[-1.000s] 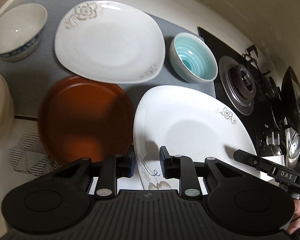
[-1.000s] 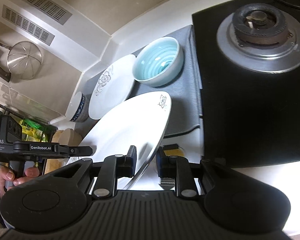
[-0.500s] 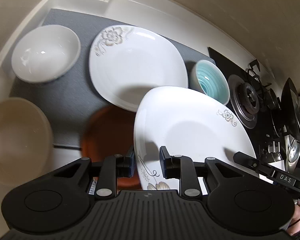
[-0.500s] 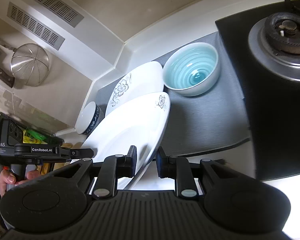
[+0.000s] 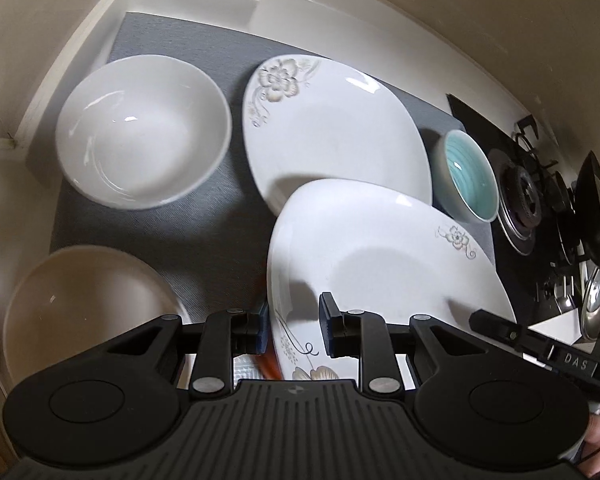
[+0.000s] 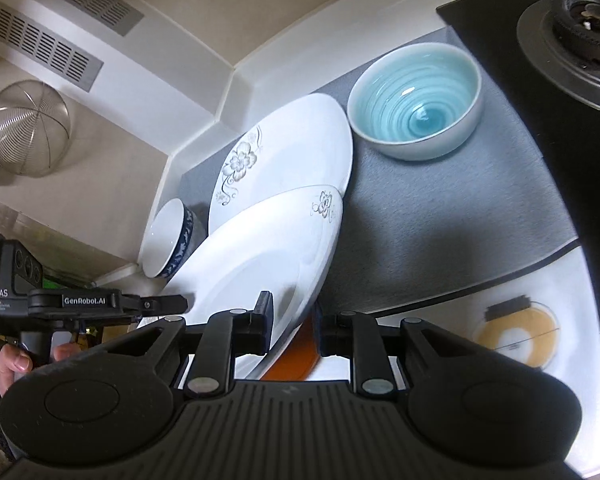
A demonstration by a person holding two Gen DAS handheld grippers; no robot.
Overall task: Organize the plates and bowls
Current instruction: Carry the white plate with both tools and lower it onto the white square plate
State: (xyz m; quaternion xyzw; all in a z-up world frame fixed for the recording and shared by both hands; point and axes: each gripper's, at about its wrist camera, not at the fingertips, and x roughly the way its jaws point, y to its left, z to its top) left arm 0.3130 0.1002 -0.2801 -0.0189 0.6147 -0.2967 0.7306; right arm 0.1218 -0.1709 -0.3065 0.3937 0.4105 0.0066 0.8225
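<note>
Both grippers have hold of the same large white plate (image 5: 388, 264), which carries a small grey flower print near its far rim. In the left wrist view the left gripper (image 5: 293, 326) has its two fingers closed onto the plate's near edge, low in the frame just left of centre, one finger on each face of the rim. In the right wrist view the right gripper (image 6: 291, 322) clamps the plate's (image 6: 252, 264) rim in the same way at lower centre, and the plate runs up and left from there, tilted.

The held plate overlaps a second flower-printed plate (image 5: 332, 128) that lies on the grey mat (image 5: 172, 232) at centre frame; whether the two touch cannot be told. A teal bowl (image 5: 470, 178) sits on the mat just right of that plate, beside the black stove (image 5: 524, 200) at the right edge. A white bowl (image 5: 142, 130) with a blue-patterned outside stands at upper left, and a cream bowl (image 5: 88, 312) at lower left. A sliver of an orange plate (image 6: 296, 354) shows beneath the held plate on the white desk (image 6: 572, 380).
</note>
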